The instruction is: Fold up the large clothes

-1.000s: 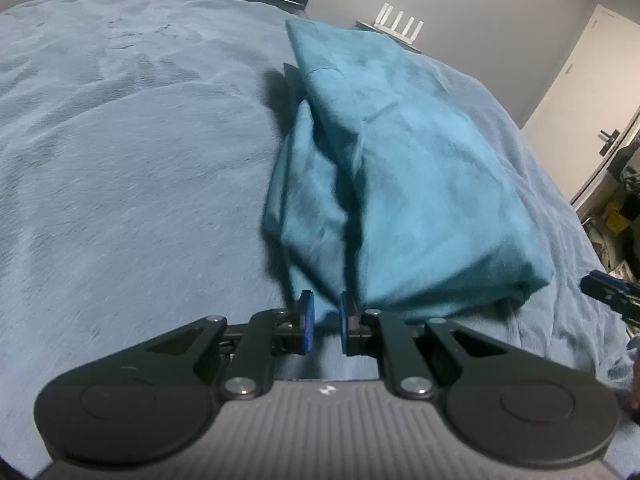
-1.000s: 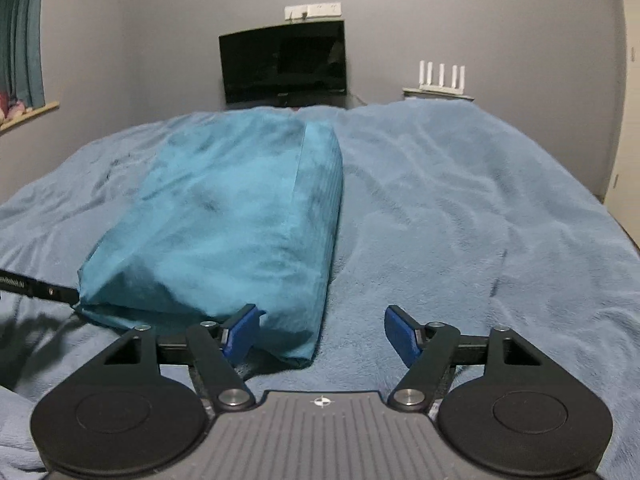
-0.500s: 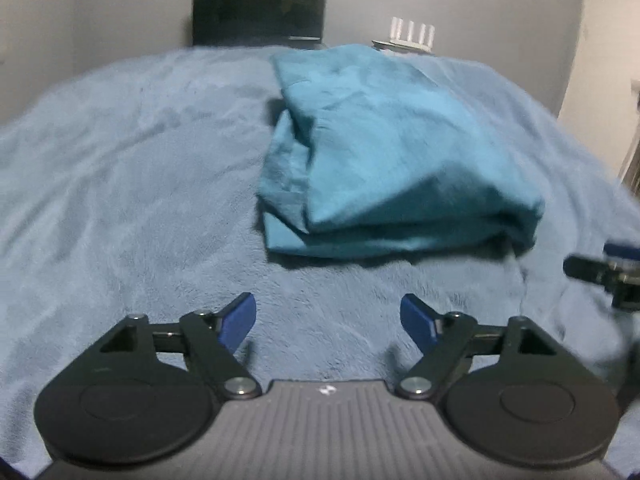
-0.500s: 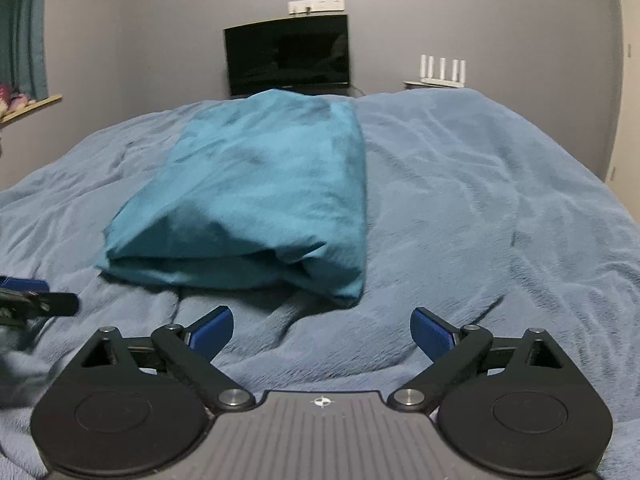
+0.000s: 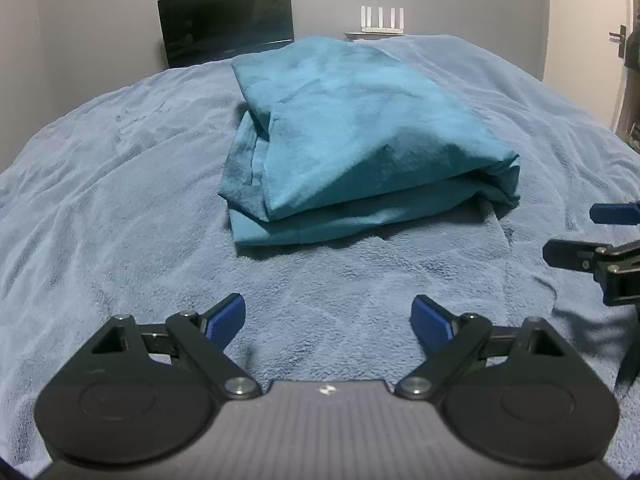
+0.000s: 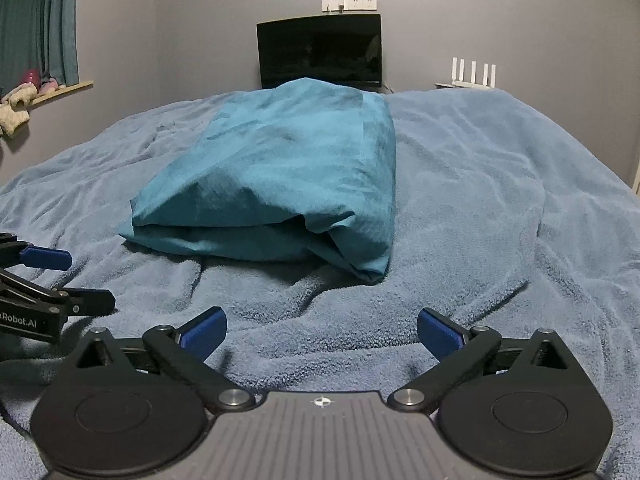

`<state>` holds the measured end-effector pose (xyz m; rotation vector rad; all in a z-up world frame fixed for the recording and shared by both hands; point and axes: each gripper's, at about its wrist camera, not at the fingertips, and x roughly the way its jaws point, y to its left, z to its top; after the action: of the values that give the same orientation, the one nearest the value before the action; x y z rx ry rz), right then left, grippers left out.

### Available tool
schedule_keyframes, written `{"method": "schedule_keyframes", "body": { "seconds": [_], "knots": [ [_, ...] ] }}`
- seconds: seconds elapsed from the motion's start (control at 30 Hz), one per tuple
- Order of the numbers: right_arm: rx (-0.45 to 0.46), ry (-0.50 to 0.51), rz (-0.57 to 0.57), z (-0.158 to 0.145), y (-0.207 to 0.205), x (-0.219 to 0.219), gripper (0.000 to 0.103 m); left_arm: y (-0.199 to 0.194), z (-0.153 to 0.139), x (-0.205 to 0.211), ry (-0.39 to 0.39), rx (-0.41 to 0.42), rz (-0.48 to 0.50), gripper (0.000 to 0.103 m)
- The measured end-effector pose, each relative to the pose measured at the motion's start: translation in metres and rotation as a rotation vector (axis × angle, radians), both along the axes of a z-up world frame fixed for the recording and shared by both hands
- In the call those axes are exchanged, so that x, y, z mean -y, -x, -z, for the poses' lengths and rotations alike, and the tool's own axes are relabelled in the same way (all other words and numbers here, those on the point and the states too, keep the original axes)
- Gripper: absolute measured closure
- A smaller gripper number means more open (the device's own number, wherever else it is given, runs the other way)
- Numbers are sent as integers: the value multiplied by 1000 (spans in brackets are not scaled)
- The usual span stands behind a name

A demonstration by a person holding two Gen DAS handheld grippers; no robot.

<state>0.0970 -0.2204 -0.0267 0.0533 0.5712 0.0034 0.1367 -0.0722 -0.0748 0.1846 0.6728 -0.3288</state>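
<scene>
A teal garment lies folded in a thick stack on the blue blanket; it also shows in the right wrist view. My left gripper is open and empty, hovering over the blanket in front of the stack. My right gripper is open and empty, also in front of the stack. The right gripper shows at the right edge of the left wrist view. The left gripper shows at the left edge of the right wrist view.
The blanket covers a wide bed. A black monitor and a white router stand by the grey far wall. A curtain and windowsill are at the left. A door is at the right.
My left gripper let go of the garment's near edge and opened. Both grippers have pulled back from the folded stack, which now lies farther ahead.
</scene>
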Motion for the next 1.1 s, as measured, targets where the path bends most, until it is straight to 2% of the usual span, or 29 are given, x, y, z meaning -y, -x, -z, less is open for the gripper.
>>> {"method": "schedule_keyframes", "body": {
  "seconds": [0.43,1.1],
  "knots": [
    [-33,4,1,5,-6,-1,0,-6,5,-4,13,-28,2,13],
    [-37,8,3,5,-6,-3,0,-7,5,-4,11,-28,2,13]
  ]
}}
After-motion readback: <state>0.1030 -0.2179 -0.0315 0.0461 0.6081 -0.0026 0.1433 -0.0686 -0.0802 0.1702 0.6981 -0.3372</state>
